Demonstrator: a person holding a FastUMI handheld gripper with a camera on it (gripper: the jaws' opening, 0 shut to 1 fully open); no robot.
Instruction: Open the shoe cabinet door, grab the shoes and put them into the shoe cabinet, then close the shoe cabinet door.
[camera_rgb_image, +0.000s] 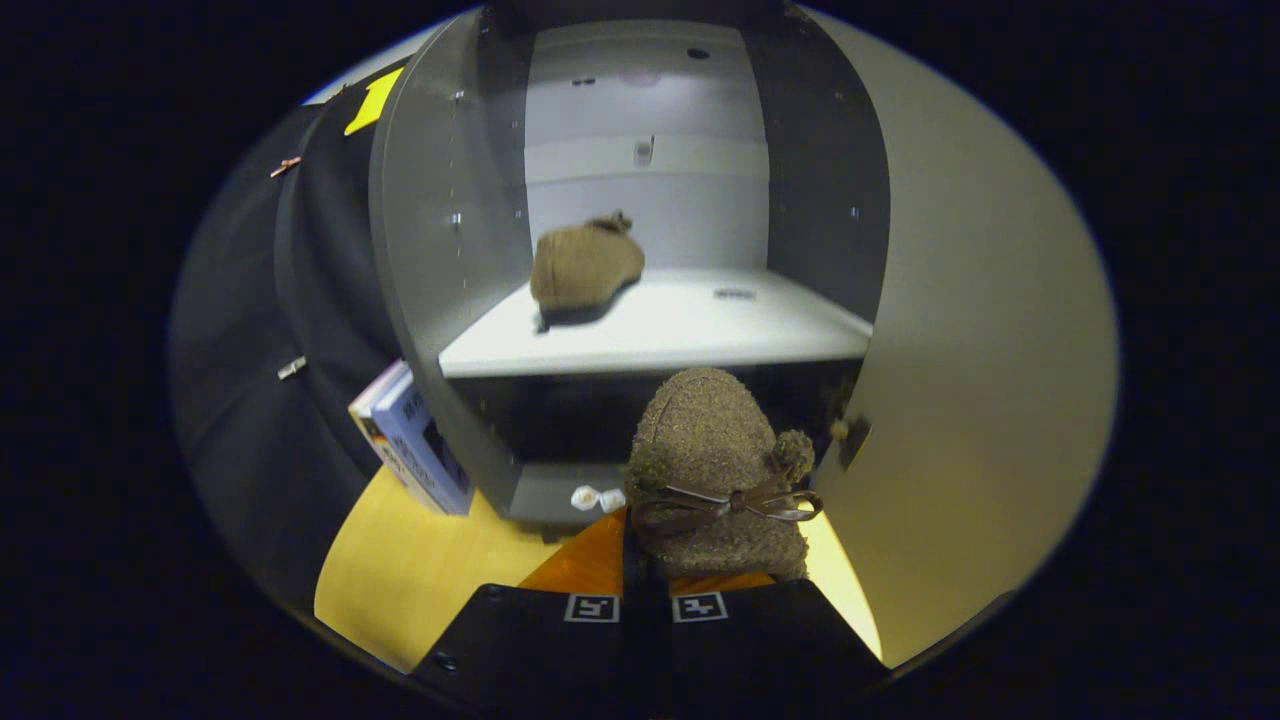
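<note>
- The gripper (645, 600) has its fingers drawn close together, pinching the heel of a fuzzy brown shoe (715, 470) so the toe points forward toward the shoe cabinet (440, 250).
- That shoe hangs just below the white shelf (700, 330). It's woolly, with a thin brown bow.
- Its mate (585, 265) already sits on the shelf, and the door (980, 380) stands wide open, so the way in is clear.

Leaning beside the yellow bench (420, 580): a blue-and-white box (415, 440), tilted against black cloth. Above the box, on that cloth, a yellow tag (372, 102) and two small metal clips (291, 368).
</note>
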